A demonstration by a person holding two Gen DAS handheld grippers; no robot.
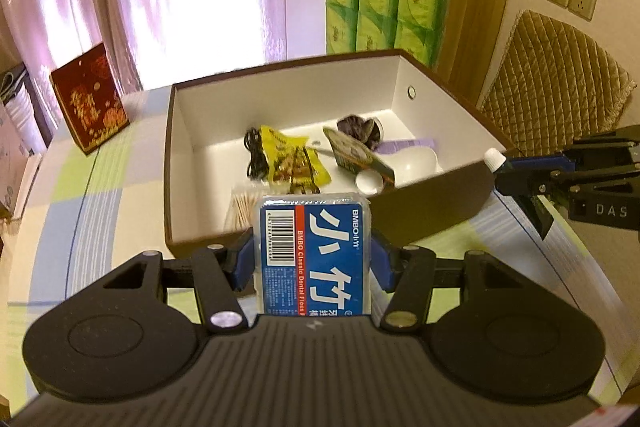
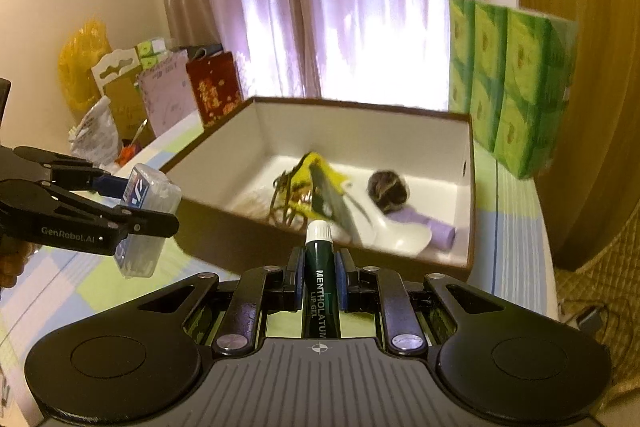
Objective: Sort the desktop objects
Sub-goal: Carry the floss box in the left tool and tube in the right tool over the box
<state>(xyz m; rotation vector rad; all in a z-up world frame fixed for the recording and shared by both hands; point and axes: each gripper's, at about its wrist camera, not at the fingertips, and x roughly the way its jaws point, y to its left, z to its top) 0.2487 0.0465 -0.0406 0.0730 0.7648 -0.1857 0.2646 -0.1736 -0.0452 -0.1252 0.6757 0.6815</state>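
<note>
Both claws hold cargo near the brown white-lined cardboard box (image 1: 432,203) for dropping in: the left gripper (image 1: 314,255) clamps a blue-labelled clear plastic dental floss pack (image 1: 314,251), the right gripper (image 2: 318,273) pinches a dark green white-capped lip gel tube (image 2: 319,267)

The left gripper (image 1: 314,255) points toward twelve o'clock in its own view, jaws clamped from nine and three o'clock on the flat sides of a held packet, lifted off the desk. The right gripper (image 2: 318,277) has its jaws pressed close together on a slim tube standing upright between them. In the left wrist view it enters from three o'clock; in the right wrist view the left gripper enters from nine o'clock, a hand (image 2: 12,267), probably, dim behind it.
</note>
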